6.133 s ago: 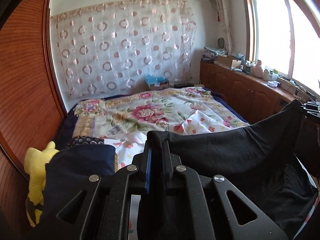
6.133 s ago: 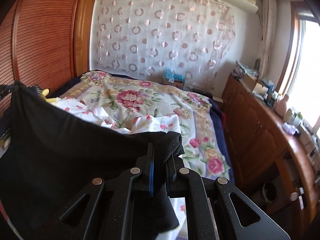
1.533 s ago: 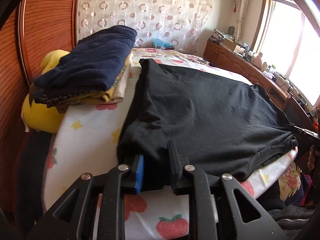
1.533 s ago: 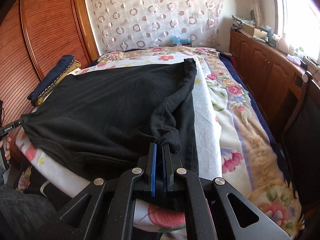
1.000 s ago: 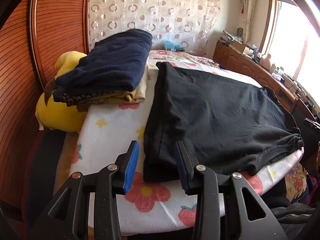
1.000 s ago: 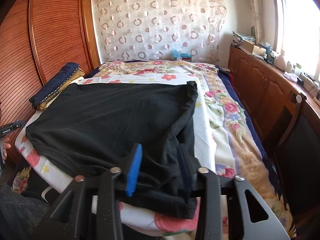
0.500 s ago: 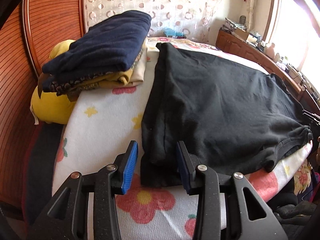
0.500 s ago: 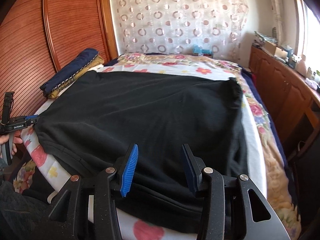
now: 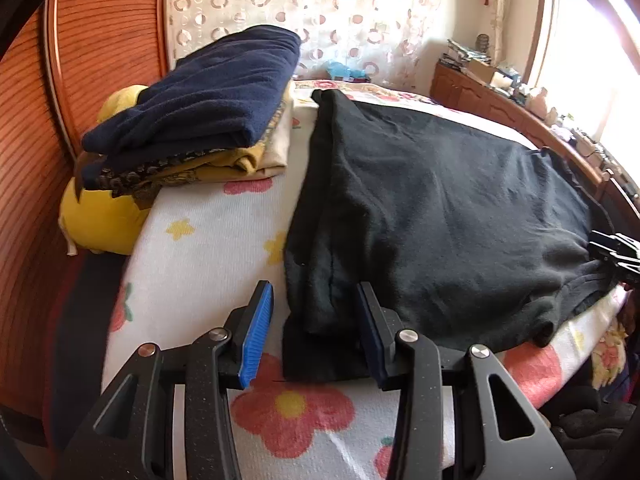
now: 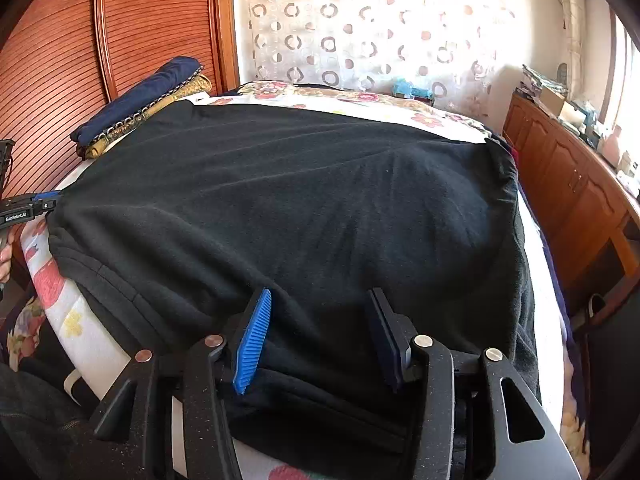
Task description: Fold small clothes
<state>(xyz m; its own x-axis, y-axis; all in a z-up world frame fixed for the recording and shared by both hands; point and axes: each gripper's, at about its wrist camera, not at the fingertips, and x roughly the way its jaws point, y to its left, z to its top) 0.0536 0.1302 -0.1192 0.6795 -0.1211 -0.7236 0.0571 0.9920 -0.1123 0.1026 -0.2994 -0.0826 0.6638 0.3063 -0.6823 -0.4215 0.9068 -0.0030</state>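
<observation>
A black garment [image 9: 440, 200] lies spread flat on the flowered bed cover [image 9: 208, 248]; it fills the right wrist view [image 10: 300, 208]. My left gripper [image 9: 312, 320] is open, its fingers either side of the garment's near left corner. My right gripper [image 10: 316, 328] is open, low over the garment's near edge, fingers apart with black cloth between them. The other gripper shows at the far right edge of the left view [image 9: 616, 248] and at the far left of the right view [image 10: 24, 208].
A stack of folded clothes, navy on top [image 9: 200, 96], sits on the bed's left side by a yellow soft toy [image 9: 100, 216]. A wooden slatted wardrobe [image 10: 72, 52] stands left. A wooden cabinet [image 10: 568, 184] runs along the right under the window.
Both grippers let go of the black garment after laying it flat on the bed, and now stand open. The right gripper has moved lower and closer over the garment's near edge.
</observation>
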